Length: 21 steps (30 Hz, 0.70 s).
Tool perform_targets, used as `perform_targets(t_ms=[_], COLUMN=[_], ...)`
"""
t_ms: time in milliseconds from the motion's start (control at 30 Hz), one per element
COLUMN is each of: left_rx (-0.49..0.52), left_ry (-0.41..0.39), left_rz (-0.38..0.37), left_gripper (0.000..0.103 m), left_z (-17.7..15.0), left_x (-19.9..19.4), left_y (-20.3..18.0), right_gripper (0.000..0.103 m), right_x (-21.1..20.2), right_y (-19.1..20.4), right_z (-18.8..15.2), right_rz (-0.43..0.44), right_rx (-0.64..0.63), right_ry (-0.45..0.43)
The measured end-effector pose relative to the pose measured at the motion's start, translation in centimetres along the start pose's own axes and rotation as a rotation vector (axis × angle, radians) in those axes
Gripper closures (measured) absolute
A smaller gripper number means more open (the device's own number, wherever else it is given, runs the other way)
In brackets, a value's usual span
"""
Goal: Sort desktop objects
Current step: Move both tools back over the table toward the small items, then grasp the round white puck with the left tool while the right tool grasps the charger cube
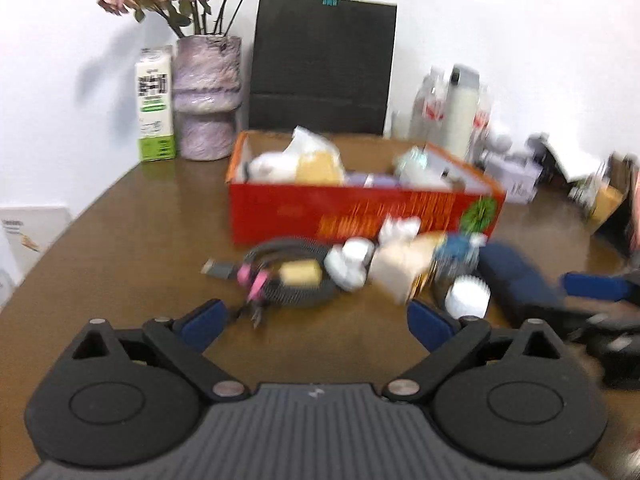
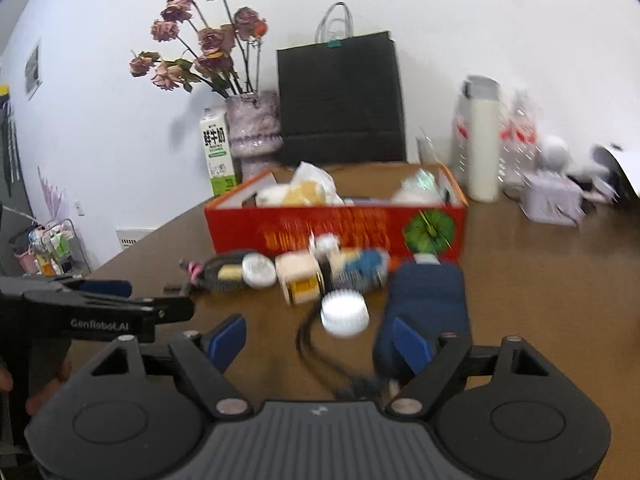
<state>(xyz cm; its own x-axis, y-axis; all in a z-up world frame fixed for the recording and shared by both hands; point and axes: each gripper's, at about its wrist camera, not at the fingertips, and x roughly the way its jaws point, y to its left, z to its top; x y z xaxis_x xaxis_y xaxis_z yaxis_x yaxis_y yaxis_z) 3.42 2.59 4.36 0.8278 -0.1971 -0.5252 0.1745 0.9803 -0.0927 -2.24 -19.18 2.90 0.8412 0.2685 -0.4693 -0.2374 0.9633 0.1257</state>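
Note:
A row of small things lies in front of the red cardboard box point(image 1: 280, 216): a coiled black cable point(image 1: 296, 296), a white jar point(image 1: 350, 266), a cream box point(image 1: 396, 270), a blue-labelled bottle with a white cap point(image 1: 467, 298) and a navy pouch point(image 1: 516, 280). My left gripper point(image 1: 316, 324) stands open just short of the cable, with nothing between its fingers. My right gripper point(image 2: 320, 342) is open too; the white cap point(image 2: 344, 313) lies just ahead of it. A black cord point(image 2: 310, 344) runs between its fingers, and its right pad overlaps the pouch point(image 2: 428, 296).
The red box point(image 2: 336, 228) holds several packets. Behind it stand a black paper bag point(image 1: 324, 64), a vase of dried roses point(image 1: 208, 96) and a milk carton point(image 1: 154, 104). Bottles point(image 2: 482, 140) and small boxes crowd the back right. My left gripper point(image 2: 160, 300) shows at the right wrist view's left.

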Motion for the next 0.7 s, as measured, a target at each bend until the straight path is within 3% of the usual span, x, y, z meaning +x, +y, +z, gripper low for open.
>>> perform_targets(t_ms=[100, 133, 200, 233, 300, 400, 500, 633, 700], left_rx=[-0.014, 0.041, 0.173, 0.19, 0.189, 0.202, 0.262, 0.344, 0.361], left_ry=[0.001, 0.012, -0.003, -0.013, 0.011, 0.05, 0.055, 0.035, 0.03], left_rz=[-0.069, -0.041, 0.09, 0.101, 0.021, -0.026, -0.013, -0.019, 0.0], left_gripper=[0.016, 0.017, 0.019, 0.019, 0.019, 0.019, 0.019, 0.02, 0.028], left_z=[1.7, 2.0, 2.1, 1.9, 1.7, 1.2, 1.1, 1.6, 1.5], left_x=[1.8, 2.3, 2.7, 2.8, 2.8, 3.6, 5.0, 7.1, 8.3], left_y=[0.3, 0.0, -0.4, -0.2, 0.5, 0.4, -0.9, -3.2, -4.0], right_gripper=[0.029, 0.029, 0.032, 0.036, 0.054, 0.051, 0.06, 0.064, 0.065], right_x=[3.0, 4.0, 6.5, 7.6, 9.8, 12.4, 14.3, 13.2, 11.3], right_y=[0.5, 0.5, 0.4, 0.3, 0.2, 0.9, 0.7, -0.6, -1.8], right_z=[2.1, 2.7, 3.5, 3.7, 4.0, 4.6, 5.1, 5.5, 6.1], right_rz=[0.007, 0.007, 0.033, 0.048, 0.112, 0.104, 0.116, 0.139, 0.141], right_rx=[-0.052, -0.053, -0.045, -0.036, -0.032, -0.072, -0.065, 0.003, 0.046], right_ry=[-0.001, 0.011, 0.06, 0.085, 0.143, 0.163, 0.195, 0.155, 0.074])
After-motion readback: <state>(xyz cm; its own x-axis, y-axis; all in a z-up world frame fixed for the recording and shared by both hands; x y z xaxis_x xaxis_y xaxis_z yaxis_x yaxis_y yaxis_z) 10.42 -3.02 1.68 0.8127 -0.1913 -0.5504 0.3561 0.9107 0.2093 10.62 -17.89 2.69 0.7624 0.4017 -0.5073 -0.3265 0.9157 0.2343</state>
